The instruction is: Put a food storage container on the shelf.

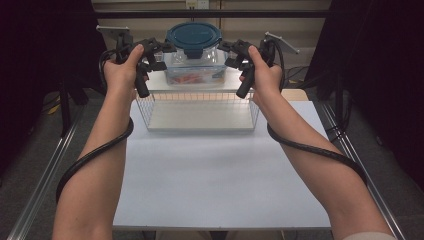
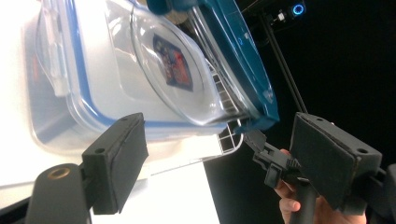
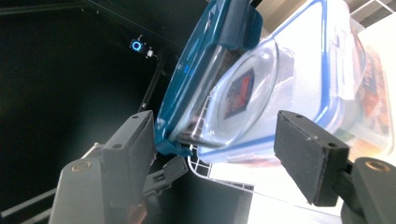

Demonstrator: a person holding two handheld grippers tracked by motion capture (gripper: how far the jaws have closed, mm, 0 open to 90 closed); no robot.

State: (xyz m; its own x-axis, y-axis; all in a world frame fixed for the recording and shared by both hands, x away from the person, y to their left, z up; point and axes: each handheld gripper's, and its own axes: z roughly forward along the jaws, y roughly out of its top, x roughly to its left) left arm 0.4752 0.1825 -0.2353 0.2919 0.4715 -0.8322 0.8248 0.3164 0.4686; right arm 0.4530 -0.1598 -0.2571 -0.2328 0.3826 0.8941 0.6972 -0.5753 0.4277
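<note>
A round glass bowl (image 1: 194, 54) with a teal lid (image 1: 193, 36) stands on a clear rectangular box (image 1: 195, 71) with a blue-trimmed lid, which holds orange food. Both sit on top of a white wire shelf (image 1: 200, 107) at the table's back. My left gripper (image 1: 162, 55) is open just left of the stack, and my right gripper (image 1: 229, 54) is open just right of it. In the left gripper view the left gripper (image 2: 222, 161) frames the bowl (image 2: 173, 70) and box lid (image 2: 70, 79). In the right gripper view the right gripper (image 3: 219, 156) frames the teal lid (image 3: 201, 79) and bowl (image 3: 243, 93).
The white tabletop (image 1: 210, 170) stretches in front of the wire shelf. Metal rails (image 1: 45, 170) run along both table sides, and dark curtains hang behind. Black cables loop around both forearms.
</note>
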